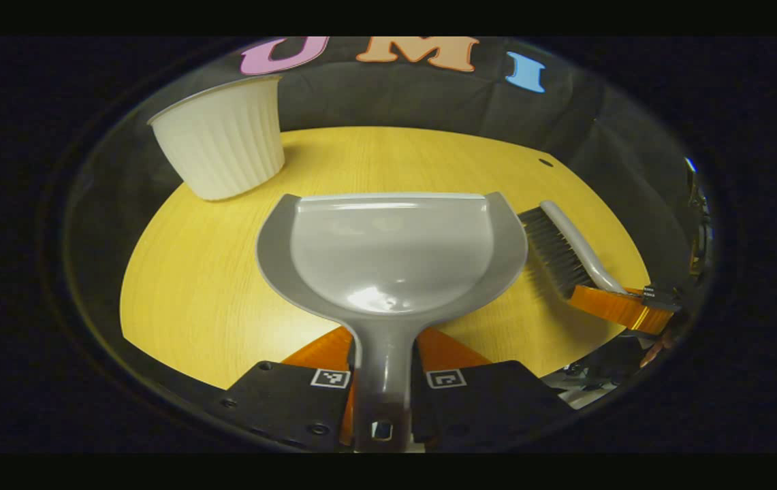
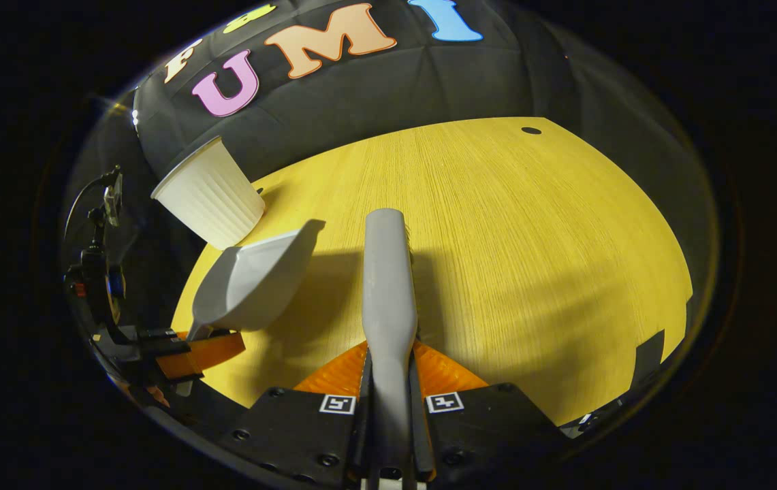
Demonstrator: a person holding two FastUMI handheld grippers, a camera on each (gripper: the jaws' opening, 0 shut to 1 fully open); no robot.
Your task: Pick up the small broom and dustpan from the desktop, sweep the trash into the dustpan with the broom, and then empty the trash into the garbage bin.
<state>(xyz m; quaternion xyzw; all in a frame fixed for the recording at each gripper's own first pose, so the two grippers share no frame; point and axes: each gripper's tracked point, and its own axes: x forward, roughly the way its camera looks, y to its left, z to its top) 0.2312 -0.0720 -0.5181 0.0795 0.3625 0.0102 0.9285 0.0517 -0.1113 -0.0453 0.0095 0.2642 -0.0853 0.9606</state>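
At the bottom middle of the left gripper view, the left gripper (image 1: 383,381) squeezes the handle of the dustpan (image 1: 391,255) between both fingers, and the grey pan sits in the middle of the frame, open and with nothing in it that I can see. At the bottom middle of the right gripper view, the right gripper (image 2: 389,401) is clenched on the handle of the small broom (image 2: 388,286), which points straight up the frame; in the left gripper view the brush part shows at the right, just beside the pan's edge. The garbage bin (image 1: 225,139) is a white ribbed tub at the upper left of the left gripper view, standing near the far left edge of the table. I cannot see any trash on the wood in these pictures, so I cannot tell where it lies. What could go wrong: the pan looks lifted off the top, so a sweep might push trash under its lip, and a tilted pan could spill bits before the bin. The table (image 2: 531,238) is round, yellow wood with fine lines and a small dark hole near the far edge, and a dark cloth wall stands behind it
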